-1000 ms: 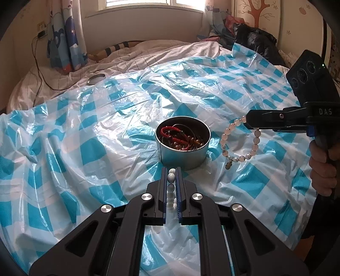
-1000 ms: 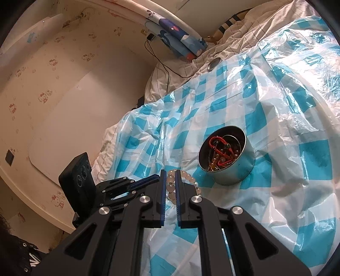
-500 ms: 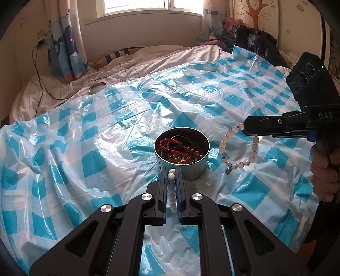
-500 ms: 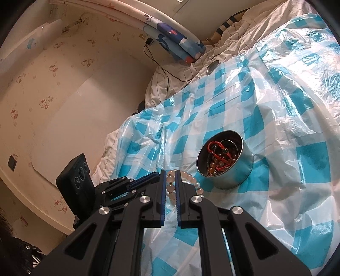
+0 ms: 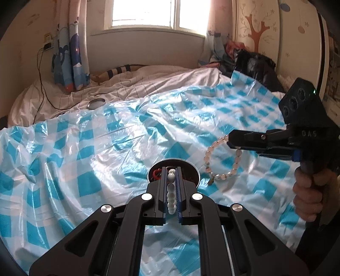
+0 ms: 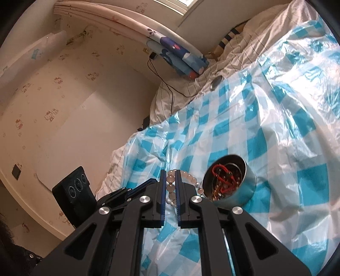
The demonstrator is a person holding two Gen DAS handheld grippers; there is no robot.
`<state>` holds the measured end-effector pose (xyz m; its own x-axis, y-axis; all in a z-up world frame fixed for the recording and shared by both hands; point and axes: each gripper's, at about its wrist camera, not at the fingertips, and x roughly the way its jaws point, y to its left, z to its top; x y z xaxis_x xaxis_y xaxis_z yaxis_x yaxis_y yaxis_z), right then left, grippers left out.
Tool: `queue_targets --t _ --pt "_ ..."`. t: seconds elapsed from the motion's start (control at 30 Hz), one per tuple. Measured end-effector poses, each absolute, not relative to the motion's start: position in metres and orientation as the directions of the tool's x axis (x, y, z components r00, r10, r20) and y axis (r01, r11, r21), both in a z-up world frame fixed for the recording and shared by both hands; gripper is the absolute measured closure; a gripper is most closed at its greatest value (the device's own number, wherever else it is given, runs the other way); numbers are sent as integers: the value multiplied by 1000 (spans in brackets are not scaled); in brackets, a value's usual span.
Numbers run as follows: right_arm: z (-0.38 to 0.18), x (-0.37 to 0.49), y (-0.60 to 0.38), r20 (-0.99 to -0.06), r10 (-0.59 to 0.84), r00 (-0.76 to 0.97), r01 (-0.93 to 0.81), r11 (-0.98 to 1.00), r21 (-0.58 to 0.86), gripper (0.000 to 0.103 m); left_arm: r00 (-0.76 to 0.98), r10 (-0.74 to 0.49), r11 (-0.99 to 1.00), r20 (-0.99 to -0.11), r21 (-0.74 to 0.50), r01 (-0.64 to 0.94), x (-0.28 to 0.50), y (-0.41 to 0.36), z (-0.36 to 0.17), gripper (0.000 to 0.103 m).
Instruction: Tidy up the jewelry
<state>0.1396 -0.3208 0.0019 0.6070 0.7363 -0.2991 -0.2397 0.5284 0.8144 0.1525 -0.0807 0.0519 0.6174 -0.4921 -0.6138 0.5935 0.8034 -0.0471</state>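
While both claws are clamped on beads, I can take stock of the room. My left gripper (image 5: 171,176) has its jaws pinched narrow on a white bead strand (image 5: 171,197), which runs back between the pads. My right gripper (image 6: 170,182) is likewise nipped tight on a pale pink bead bracelet (image 5: 214,161); in the left view the loop hangs free below its tips, in the air above the sheet, just to the right of the metal tin (image 6: 230,186). A hand (image 5: 308,197) wraps the right gripper's handle.

The tin sits on a blue-and-white checked plastic sheet (image 5: 95,148), crinkled and glossy, spread over a bed. Inside the tin I see a red cord (image 6: 221,172) tangled with darker beads. From the left camera the tin is mostly hidden behind my fingertips.

Beyond the sheet lies white bedding with thin lines (image 5: 148,80), and a small round metal lid (image 5: 96,103) rests on it near the sheet's far edge. A black cable (image 5: 42,85) trails from a wall plug across the bedding. A bright window (image 5: 157,12) with a cartoon-printed curtain (image 5: 68,59) stands behind, a tree decal (image 5: 257,29) marks the wardrobe, and a dark bag (image 5: 255,65) sits in the far corner.
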Motion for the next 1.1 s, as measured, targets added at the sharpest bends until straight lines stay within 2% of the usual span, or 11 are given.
queue_targets --t 0.27,0.77,1.1 --pt "-6 149 -330 -288 711 641 -206 521 828 94 634 -517 807 -575 -81 585 157 -90 59 96" --pt "-13 172 -329 -281 695 661 -177 509 842 94 607 -532 796 -590 -104 596 176 -109 55 96" --pt "-25 188 -323 -341 683 646 -151 552 820 94 566 -541 790 -622 -146 595 209 -113 50 96"
